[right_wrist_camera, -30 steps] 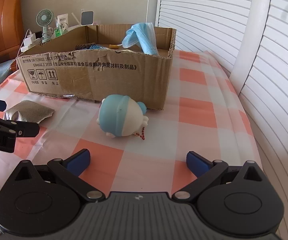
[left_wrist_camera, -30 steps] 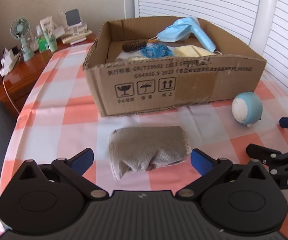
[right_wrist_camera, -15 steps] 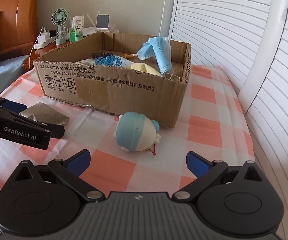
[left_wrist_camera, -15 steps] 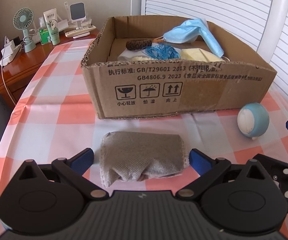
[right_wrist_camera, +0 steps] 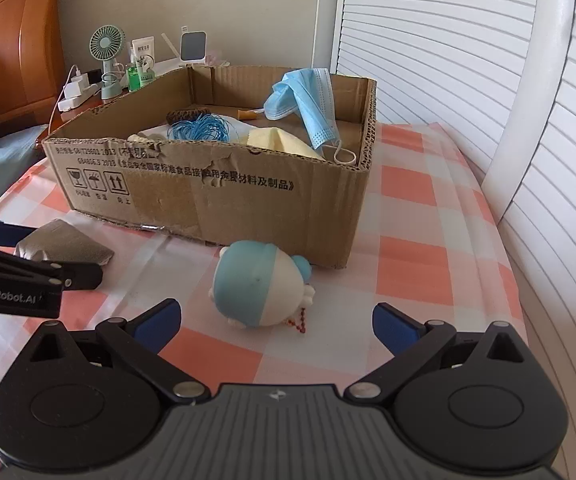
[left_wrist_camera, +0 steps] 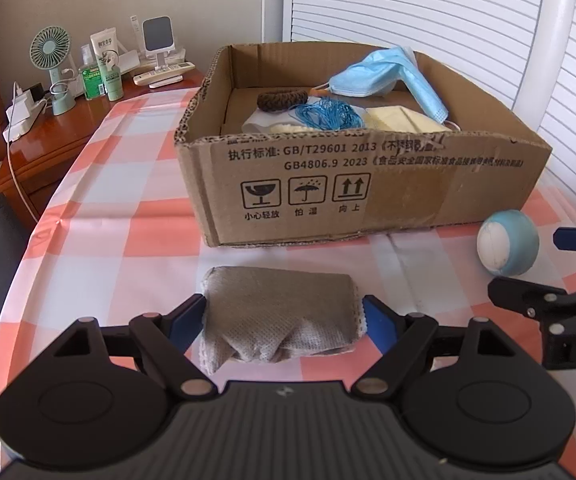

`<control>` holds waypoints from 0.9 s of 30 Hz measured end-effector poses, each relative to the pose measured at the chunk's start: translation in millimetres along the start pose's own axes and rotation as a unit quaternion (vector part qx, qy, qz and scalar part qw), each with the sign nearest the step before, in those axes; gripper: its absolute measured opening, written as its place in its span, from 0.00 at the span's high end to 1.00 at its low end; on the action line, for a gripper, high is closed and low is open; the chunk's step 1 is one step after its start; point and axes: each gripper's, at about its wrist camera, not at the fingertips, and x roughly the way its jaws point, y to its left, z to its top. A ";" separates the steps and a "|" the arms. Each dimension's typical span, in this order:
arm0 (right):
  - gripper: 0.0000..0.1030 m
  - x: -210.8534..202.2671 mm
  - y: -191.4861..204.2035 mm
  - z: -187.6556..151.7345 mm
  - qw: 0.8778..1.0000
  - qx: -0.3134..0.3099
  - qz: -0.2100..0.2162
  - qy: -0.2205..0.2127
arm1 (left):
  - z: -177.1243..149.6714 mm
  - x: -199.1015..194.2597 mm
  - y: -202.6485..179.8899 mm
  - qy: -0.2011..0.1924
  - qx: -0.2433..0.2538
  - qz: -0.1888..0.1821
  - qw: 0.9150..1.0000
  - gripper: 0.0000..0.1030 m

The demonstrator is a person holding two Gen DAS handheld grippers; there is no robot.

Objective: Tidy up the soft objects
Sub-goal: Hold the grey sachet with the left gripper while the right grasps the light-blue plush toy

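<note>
Grey woven pouch [left_wrist_camera: 279, 316] lies on the checked desk [left_wrist_camera: 107, 248] before the cardboard box [left_wrist_camera: 368, 184], bracketed by the left gripper [left_wrist_camera: 283, 320], jaws touching its ends, not squeezing. Next: close, lift into box. Right gripper [right_wrist_camera: 275, 320] gapes wide, empty, before the blue plush toy [right_wrist_camera: 259, 284].

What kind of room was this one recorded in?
Most likely a bedroom. A wooden headboard with a pillow stands at the left, a nightstand holds a small fan, toiletries and chargers, and white louvered doors suggest a closet.
</note>
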 end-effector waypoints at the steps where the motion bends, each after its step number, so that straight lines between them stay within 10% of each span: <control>1: 0.00 2.1 -0.3 1.0 1.000 0.001 0.000 0.000 | 0.0 0.0 -0.1 0.000 0.000 0.000 1.000 0.19; 27: 0.39 23.3 5.2 13.9 1.000 -0.005 -0.012 -0.005 | 0.7 0.8 0.7 0.001 0.000 0.000 1.000 0.19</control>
